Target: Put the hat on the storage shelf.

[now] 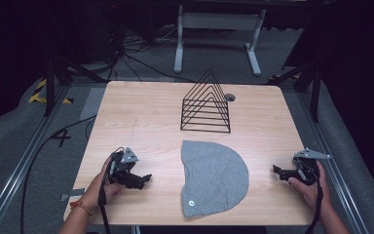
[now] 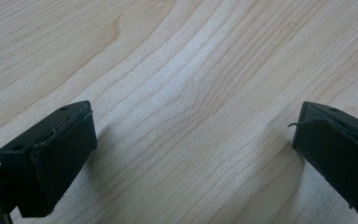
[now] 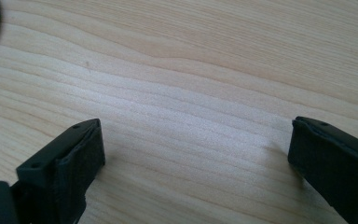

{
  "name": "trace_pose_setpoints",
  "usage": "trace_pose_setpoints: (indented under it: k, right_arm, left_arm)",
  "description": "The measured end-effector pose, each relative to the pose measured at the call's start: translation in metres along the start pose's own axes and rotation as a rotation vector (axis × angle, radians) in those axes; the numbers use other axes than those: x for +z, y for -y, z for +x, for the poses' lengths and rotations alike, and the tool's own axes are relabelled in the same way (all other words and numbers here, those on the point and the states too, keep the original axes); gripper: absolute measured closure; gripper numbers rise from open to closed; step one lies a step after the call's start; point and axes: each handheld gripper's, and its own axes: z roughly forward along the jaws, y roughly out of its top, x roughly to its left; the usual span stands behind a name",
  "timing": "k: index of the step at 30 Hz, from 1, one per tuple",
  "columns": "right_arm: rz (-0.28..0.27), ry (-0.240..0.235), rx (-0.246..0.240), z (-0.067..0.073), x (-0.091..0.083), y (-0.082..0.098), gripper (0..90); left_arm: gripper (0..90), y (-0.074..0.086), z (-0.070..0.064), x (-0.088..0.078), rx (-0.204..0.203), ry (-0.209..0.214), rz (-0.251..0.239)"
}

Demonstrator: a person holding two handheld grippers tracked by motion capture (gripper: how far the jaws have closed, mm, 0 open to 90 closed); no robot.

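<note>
A grey knit cap lay flat near the table's near edge, centred, its rounded crown to the right and a small round tag at its near end. Just beyond it stood a black wire rack, upright.

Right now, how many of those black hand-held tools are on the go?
2. The left tool sits left of the grey cap; the right tool sits right of it. Both are open over the table.

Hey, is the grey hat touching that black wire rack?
Apart. The high view shows a strip of bare table between the grey hat and the base of the black wire rack behind it.
</note>
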Motion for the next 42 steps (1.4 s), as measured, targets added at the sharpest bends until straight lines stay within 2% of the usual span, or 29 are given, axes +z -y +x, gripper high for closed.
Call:
trace_pose_setpoints:
  k: [11, 12, 13, 15, 18, 19, 20, 21, 22, 23, 25, 26, 28, 29, 30, 31, 33, 35, 37, 38, 39, 40, 42]
  right_arm:
    - [-0.010, 0.004, 0.001, 0.001, -0.005, 0.004, 7.8]
    - [-0.013, 0.001, -0.002, 0.002, -0.006, 0.005, 9.7]
    - [-0.017, -0.004, -0.005, 0.002, -0.008, 0.006, 13.6]
    - [-0.023, -0.011, -0.011, 0.002, -0.010, 0.008, 17.0]
    - [-0.027, -0.019, -0.013, 0.002, -0.012, 0.009, 20.5]
    - [-0.029, -0.028, -0.016, 0.002, -0.013, 0.009, 22.5]
    - [-0.036, -0.049, 0.007, 0.002, -0.015, 0.010, 24.7]
    - [-0.051, -0.120, 0.071, 0.002, -0.019, 0.010, 34.0]
    - [-0.051, -0.120, 0.071, 0.002, -0.019, 0.010, 34.0]
    - [-0.078, -0.125, 0.019, 0.012, -0.029, 0.007, 40.4]
    - [-0.114, -0.154, -0.019, 0.027, -0.040, 0.002, 46.8]
    - [-0.114, -0.154, -0.019, 0.027, -0.040, 0.002, 46.8]
    - [-0.124, -0.177, -0.086, 0.045, -0.046, -0.001, 47.9]
    - [-0.118, -0.211, -0.127, 0.061, -0.046, -0.002, 48.0]
    - [-0.116, -0.228, -0.148, 0.068, -0.045, -0.003, 48.3]
    - [-0.116, -0.228, -0.148, 0.068, -0.045, -0.003, 48.3]
    - [-0.109, -0.241, -0.187, 0.080, -0.042, -0.003, 48.2]
    - [-0.094, -0.275, -0.205, 0.087, -0.035, -0.004, 47.0]
    - [-0.080, -0.280, -0.210, 0.088, -0.029, -0.004, 46.0]
    - [-0.080, -0.285, -0.210, 0.088, -0.028, -0.004, 46.0]
    - [-0.080, -0.285, -0.210, 0.088, -0.028, -0.004, 46.0]
    - [-0.080, -0.290, -0.208, 0.087, -0.026, -0.005, 46.2]
    - [-0.081, -0.308, -0.206, 0.086, -0.020, -0.010, 46.4]
  left_arm:
    - [0.6, 0.002, 0.005, -0.002, 0.038, 0.031, 0.000]
    - [2.1, 0.003, 0.004, -0.003, 0.039, 0.034, -0.011]
    - [7.4, 0.004, 0.005, -0.004, 0.053, 0.035, -0.024]
    - [10.7, 0.003, 0.006, -0.005, 0.061, 0.037, -0.026]
    - [16.4, -0.001, 0.008, -0.005, 0.051, 0.046, -0.019]
    - [15.9, -0.003, 0.010, -0.003, 0.055, 0.060, -0.021]
    - [16.2, -0.005, 0.011, -0.002, 0.064, 0.072, -0.022]
    - [18.4, -0.011, 0.011, 0.001, 0.077, 0.068, -0.024]
    - [19.9, -0.011, 0.011, 0.001, 0.077, 0.068, -0.024]
    - [20.9, -0.020, 0.006, 0.005, 0.128, 0.058, -0.023]
    - [23.1, -0.024, 0.003, 0.007, 0.141, 0.049, -0.026]
    - [23.1, -0.028, 0.000, 0.010, 0.170, 0.040, -0.033]
    - [25.7, -0.033, -0.003, 0.014, 0.220, 0.016, -0.029]
    - [29.3, -0.036, -0.004, 0.017, 0.237, 0.010, -0.033]
    - [30.2, -0.038, -0.006, 0.020, 0.257, 0.009, -0.036]
    - [30.5, -0.038, -0.006, 0.020, 0.257, 0.009, -0.036]
    - [30.5, -0.038, -0.006, 0.021, 0.255, 0.028, -0.041]
    - [30.1, -0.036, -0.004, 0.020, 0.236, 0.031, -0.046]
    - [28.6, -0.035, 0.001, 0.019, 0.203, 0.057, -0.048]
    - [28.2, -0.037, 0.007, 0.015, 0.137, 0.104, -0.045]
    - [28.1, -0.037, 0.007, 0.015, 0.137, 0.104, -0.045]
    - [28.1, -0.039, 0.009, 0.010, 0.115, 0.118, -0.074]
    - [28.5, -0.044, 0.009, 0.000, 0.101, 0.126, -0.100]
